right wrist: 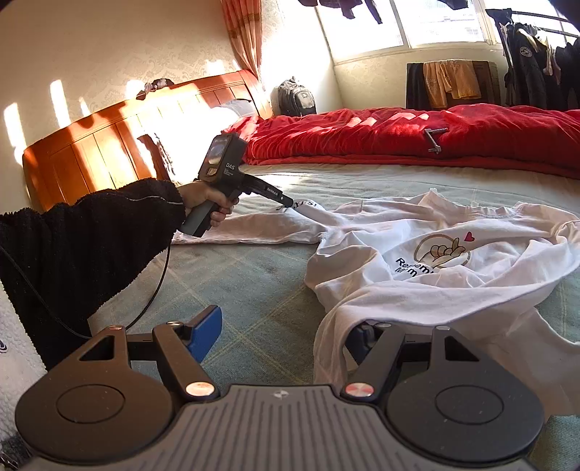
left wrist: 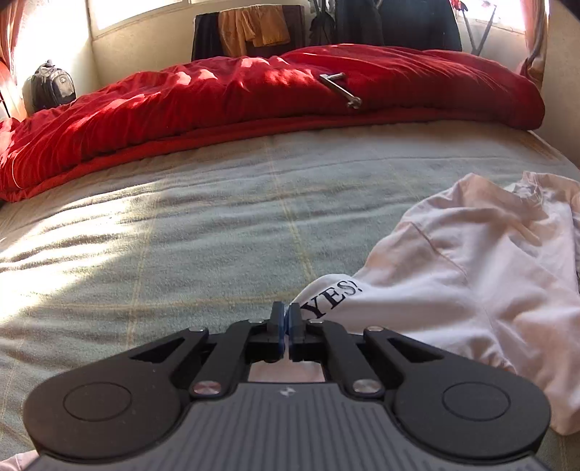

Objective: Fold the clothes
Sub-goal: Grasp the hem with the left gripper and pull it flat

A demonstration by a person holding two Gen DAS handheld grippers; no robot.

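Sunlight is cast through windows (right wrist: 427, 25) onto a patterned wall (right wrist: 90, 47), a wooden headboard (right wrist: 108, 137) and a red duvet (left wrist: 253, 94).

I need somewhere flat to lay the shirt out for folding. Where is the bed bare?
Free: the grey-green checked blanket between the red quilt and the white printed T-shirt, left of the shirt. Crowded: the right side, under the crumpled shirt, and the far edge, where the quilt lies with a metal bracket on it.
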